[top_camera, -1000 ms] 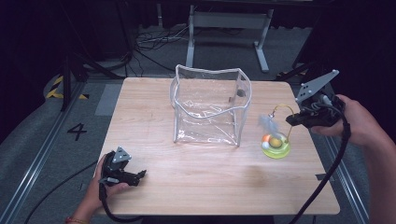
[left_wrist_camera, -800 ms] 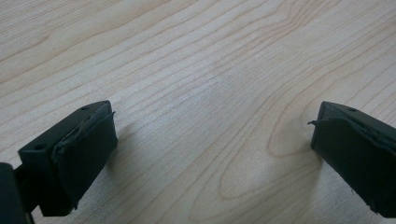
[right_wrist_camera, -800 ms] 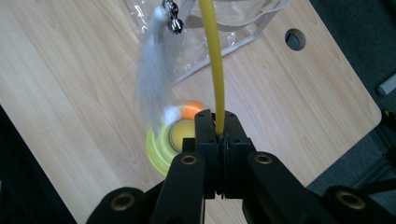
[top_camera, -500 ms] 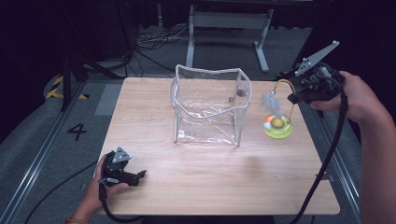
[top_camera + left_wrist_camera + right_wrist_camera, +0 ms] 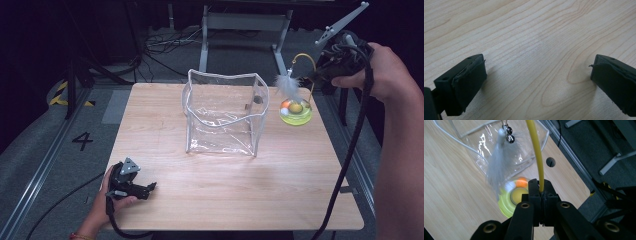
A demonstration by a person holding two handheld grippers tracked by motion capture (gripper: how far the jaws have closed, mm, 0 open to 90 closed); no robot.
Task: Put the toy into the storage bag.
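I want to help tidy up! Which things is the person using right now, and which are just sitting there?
In use:
- cat toy with a yellow wire and white feather
- right hand-held gripper, shut on the wire
- clear bag, standing open beside the toy, probably

Just there:
- left hand-held gripper, open, holding nothing
- wooden table
- cables on the floor

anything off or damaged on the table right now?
Nothing spilled or broken. The clear bag stands open, its walls creased and its rim wavy. The cat toy hangs above the table's far right corner from its yellow wire, clamped in the right gripper, its base blurred. The left gripper rests open on the table.
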